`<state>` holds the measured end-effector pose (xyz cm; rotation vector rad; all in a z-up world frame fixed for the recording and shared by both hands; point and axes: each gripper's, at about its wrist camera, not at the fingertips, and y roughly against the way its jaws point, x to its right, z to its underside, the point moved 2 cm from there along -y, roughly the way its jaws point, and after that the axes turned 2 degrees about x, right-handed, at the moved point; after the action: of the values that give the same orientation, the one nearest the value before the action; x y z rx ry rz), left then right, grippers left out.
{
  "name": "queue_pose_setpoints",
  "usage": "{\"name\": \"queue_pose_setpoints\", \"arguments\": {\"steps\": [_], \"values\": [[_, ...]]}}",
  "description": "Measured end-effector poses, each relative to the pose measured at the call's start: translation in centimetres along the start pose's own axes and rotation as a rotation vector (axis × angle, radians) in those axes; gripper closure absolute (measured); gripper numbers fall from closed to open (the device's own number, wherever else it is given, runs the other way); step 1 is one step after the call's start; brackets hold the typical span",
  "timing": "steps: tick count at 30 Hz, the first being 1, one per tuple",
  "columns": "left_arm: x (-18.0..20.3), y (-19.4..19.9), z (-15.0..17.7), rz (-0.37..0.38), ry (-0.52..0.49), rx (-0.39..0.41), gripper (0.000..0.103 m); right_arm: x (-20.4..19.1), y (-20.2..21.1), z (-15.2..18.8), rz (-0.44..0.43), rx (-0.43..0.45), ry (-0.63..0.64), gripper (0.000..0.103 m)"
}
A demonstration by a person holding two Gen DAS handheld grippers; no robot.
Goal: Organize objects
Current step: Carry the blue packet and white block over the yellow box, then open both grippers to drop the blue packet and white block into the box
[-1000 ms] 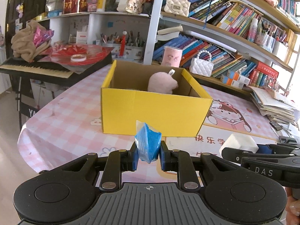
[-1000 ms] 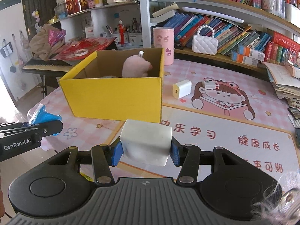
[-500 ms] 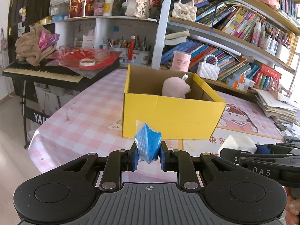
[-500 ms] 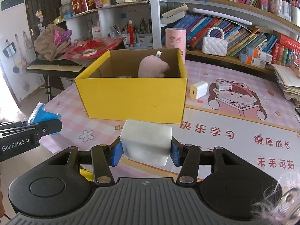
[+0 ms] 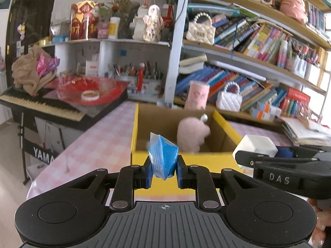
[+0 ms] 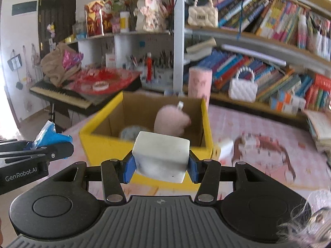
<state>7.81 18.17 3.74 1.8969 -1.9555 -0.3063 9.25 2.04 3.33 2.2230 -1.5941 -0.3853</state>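
My left gripper [image 5: 163, 172] is shut on a small blue plastic packet [image 5: 163, 157], held just before the near wall of the open yellow cardboard box [image 5: 186, 159]. My right gripper [image 6: 161, 166] is shut on a white block [image 6: 161, 155], also close to the box's [image 6: 99, 144] front rim. Inside the box stands a pink plush toy [image 5: 193, 135], also seen in the right wrist view [image 6: 171, 122], with a grey-blue fuzzy thing [image 6: 132, 132] beside it. Each gripper shows at the edge of the other's view: the right one with its block [image 5: 255, 146], the left one with its packet [image 6: 50, 137].
The box stands on a pink checked tablecloth [image 5: 99, 144]. A small white charger [image 6: 226, 149] and another small item lie right of the box. A pink cylinder [image 6: 199, 84], bookshelves, white handbags and a keyboard piano [image 5: 41, 105] at the left surround the table.
Both grippers have risen and closed in on the box, so its inside now shows more from above. Each keeps its hold on its object.
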Motion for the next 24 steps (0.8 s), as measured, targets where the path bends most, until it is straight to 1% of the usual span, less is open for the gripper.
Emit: {"name": "queue_pose_setpoints", "arguments": {"steps": [4,9,13,16,24], "values": [[0.2,-2.0,-1.7,-0.019,0.003,0.021,0.083,0.9,-2.2,-1.8,-0.008,0.020,0.009,0.055],[1.0,-5.2,-2.7,-0.043,0.014,0.010,0.083,1.9,-5.3,-2.8,-0.027,0.004,0.022,0.055],[1.6,-7.6,-2.7,-0.062,-0.001,-0.019,0.083,2.6,-7.6,-2.8,-0.052,-0.027,0.043,0.055],[1.9,-9.2,-2.5,-0.076,-0.001,-0.051,0.083,3.0,-9.4,-2.8,-0.082,-0.069,0.060,0.055],[2.1,-11.5,-2.0,-0.109,-0.003,-0.103,0.083,4.0,-12.1,-2.7,-0.125,-0.109,0.078,0.055]]}}
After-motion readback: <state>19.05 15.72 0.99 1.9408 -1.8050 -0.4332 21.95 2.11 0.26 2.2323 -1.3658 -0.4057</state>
